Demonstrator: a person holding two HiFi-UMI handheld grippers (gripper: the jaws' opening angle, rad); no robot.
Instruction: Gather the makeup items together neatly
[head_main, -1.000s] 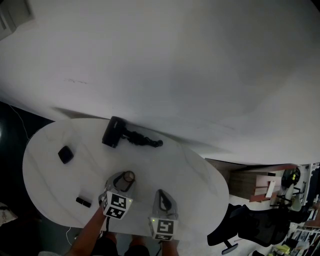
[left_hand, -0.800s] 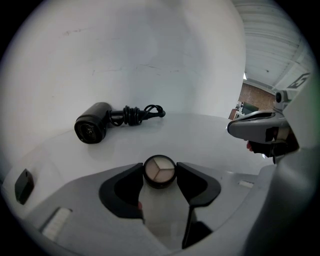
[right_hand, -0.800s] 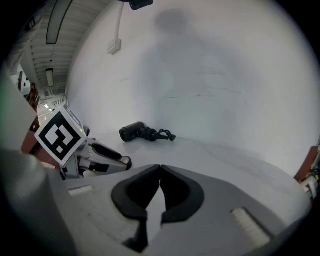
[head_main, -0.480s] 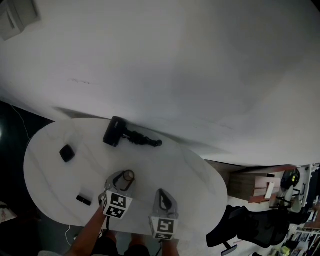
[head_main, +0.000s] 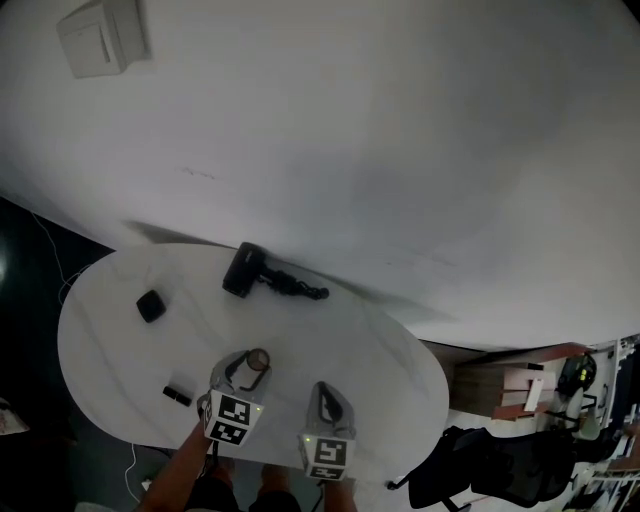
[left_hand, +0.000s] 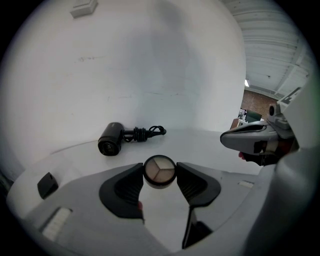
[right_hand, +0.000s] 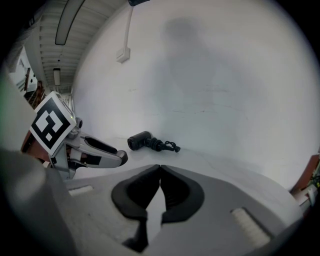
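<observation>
My left gripper (head_main: 252, 362) (left_hand: 160, 172) is shut on a round eyeshadow compact (left_hand: 159, 170) (head_main: 258, 358) with three beige shades, held above the white oval table (head_main: 360, 350). My right gripper (head_main: 326, 396) (right_hand: 160, 170) is shut and holds nothing, just right of the left one. A small black square case (head_main: 150, 305) (left_hand: 47, 184) lies at the table's left. A thin black tube (head_main: 177, 395) lies near the front left edge.
A black hair dryer (head_main: 245, 270) (left_hand: 110, 139) (right_hand: 139, 140) with its coiled cord (head_main: 298, 288) lies at the table's far edge by the white wall. A white wall box (head_main: 103, 36) hangs at the upper left. A chair and clutter (head_main: 500, 460) stand at the right.
The head view has tilted, so the table and its items sit lower and slightly right in frame. Both grippers have risen a little, the left still holding the compact.
</observation>
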